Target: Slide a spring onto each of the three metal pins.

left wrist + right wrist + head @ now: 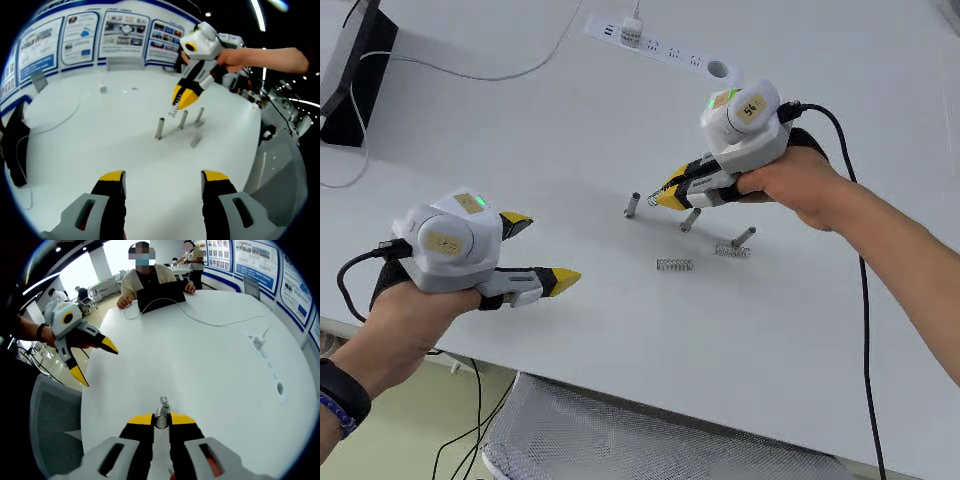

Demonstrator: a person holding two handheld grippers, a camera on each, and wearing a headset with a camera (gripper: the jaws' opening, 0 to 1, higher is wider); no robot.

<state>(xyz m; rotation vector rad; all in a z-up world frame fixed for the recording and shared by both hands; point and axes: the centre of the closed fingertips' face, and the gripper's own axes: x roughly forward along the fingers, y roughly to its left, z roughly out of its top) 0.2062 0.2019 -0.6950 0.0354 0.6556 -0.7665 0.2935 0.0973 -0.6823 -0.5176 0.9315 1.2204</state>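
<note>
Three short metal pins stand in a row on the white table: left pin point(632, 205), middle pin point(690, 220), right pin point(743, 238). My right gripper point(665, 196) is shut on a spring point(160, 417) and hovers just over the left pin point(163, 401). The left gripper view has the held spring point(174, 110) hanging above and between the left pin point(160, 128) and middle pin point(183, 120). Two loose springs lie on the table, one point(674, 265) in front of the pins and one point(731, 251) by the right pin. My left gripper point(542, 250) is open and holds nothing, well left of the pins.
A white power strip point(660, 45) lies at the back of the table, and a black device point(355, 70) with cables sits at the back left. A mesh chair point(620, 440) stands at the front edge. A person point(150, 285) sits across the table.
</note>
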